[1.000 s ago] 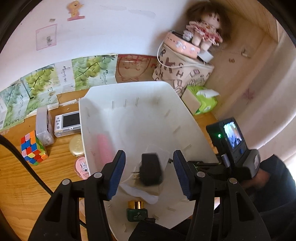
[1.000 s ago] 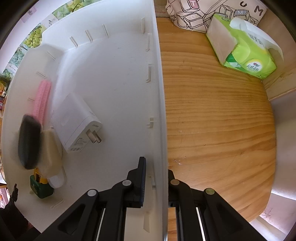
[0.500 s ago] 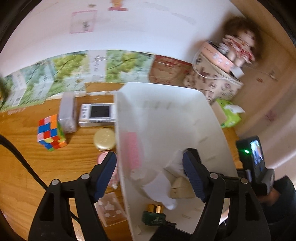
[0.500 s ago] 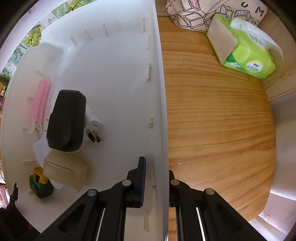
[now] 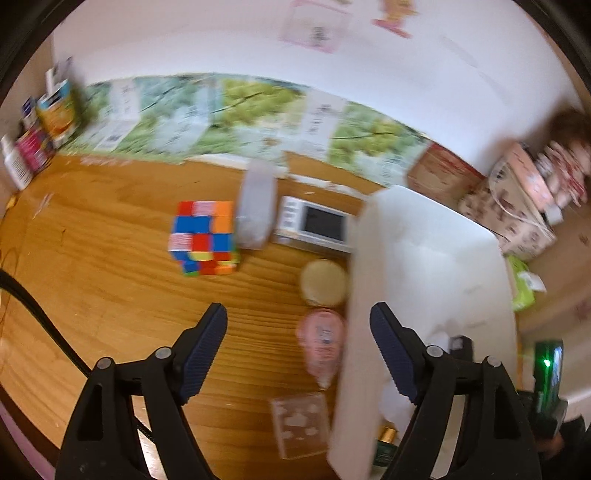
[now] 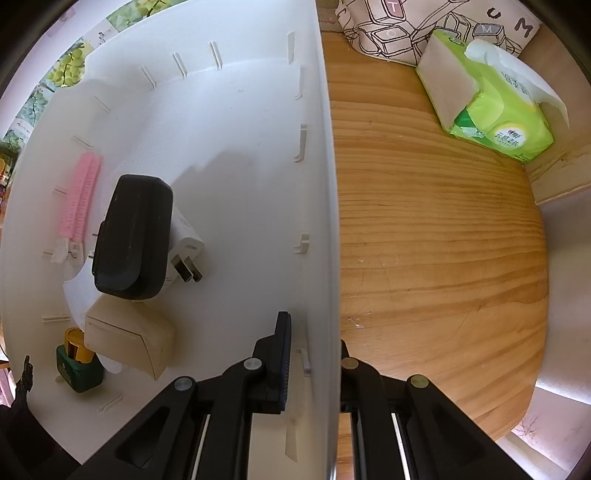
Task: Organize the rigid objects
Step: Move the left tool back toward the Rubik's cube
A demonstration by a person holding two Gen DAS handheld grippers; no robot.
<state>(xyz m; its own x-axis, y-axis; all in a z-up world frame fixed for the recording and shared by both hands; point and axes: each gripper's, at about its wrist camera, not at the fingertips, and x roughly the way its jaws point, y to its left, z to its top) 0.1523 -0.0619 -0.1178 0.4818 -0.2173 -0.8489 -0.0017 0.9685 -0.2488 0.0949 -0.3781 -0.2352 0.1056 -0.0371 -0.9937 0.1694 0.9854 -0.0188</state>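
Note:
A white plastic bin [image 6: 317, 177] stands on the wooden desk, and my right gripper [image 6: 314, 354] is shut on its right wall. Inside lie a black charger [image 6: 133, 236] on a white plug adapter [image 6: 184, 243], a beige box [image 6: 129, 336], a pink comb [image 6: 79, 195] and a small green bottle [image 6: 77, 365]. My left gripper [image 5: 299, 332] hangs over the desk left of the bin [image 5: 424, 258], jaws still opening, nothing between them. Below it lie a pink oval case [image 5: 323, 339], a round gold tin [image 5: 323, 282] and a clear square box [image 5: 301, 424]. A colour cube [image 5: 203, 236] sits further left.
A frosted plastic case [image 5: 256, 206] and a white device with a screen [image 5: 314, 223] lie behind the cube. Bottles and boxes [image 5: 37, 140] stand at the far left. A green tissue pack [image 6: 491, 99] and a patterned bag [image 6: 413, 26] sit right of the bin.
My left gripper let the black charger drop into the bin, opened wider and swung left out over the desk. The right gripper kept its hold on the bin wall.

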